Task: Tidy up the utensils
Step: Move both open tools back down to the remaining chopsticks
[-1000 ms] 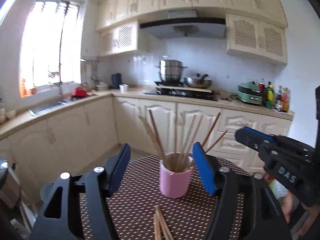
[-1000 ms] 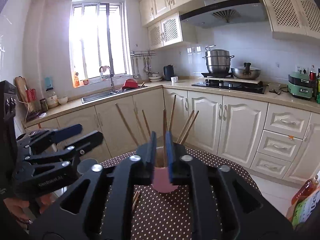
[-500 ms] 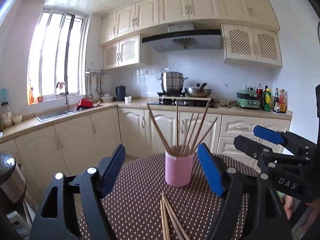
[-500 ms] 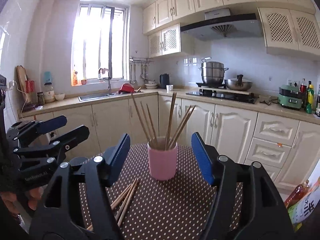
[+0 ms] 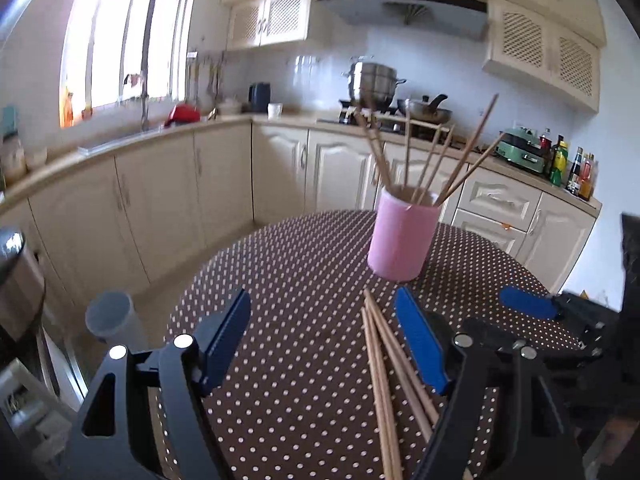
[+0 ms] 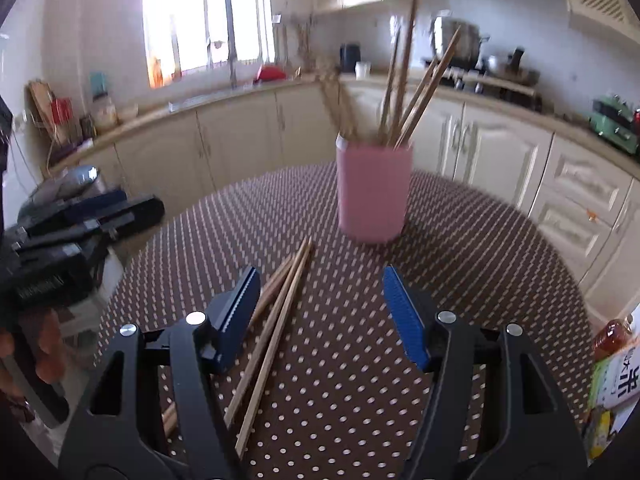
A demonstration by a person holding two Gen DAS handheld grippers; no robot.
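A pink cup (image 5: 402, 236) holding several wooden chopsticks stands on a brown polka-dot table (image 5: 296, 264); it also shows in the right wrist view (image 6: 374, 192). A few loose chopsticks (image 5: 386, 364) lie flat on the table in front of the cup, seen too in the right wrist view (image 6: 276, 320). My left gripper (image 5: 324, 344) is open and empty, low over the table left of the loose chopsticks. My right gripper (image 6: 320, 312) is open and empty, with the loose chopsticks beside its left finger (image 6: 236, 312).
The round table's edge curves near kitchen cabinets (image 5: 224, 184). A grey bin (image 5: 110, 316) stands on the floor at the left. The right gripper shows in the left wrist view (image 5: 528, 308); the left gripper shows in the right wrist view (image 6: 80, 220). A bottle (image 6: 612, 336) sits at the right.
The right gripper opened from shut. Both grippers pulled back from the cup and dropped lower toward the loose chopsticks on the table.
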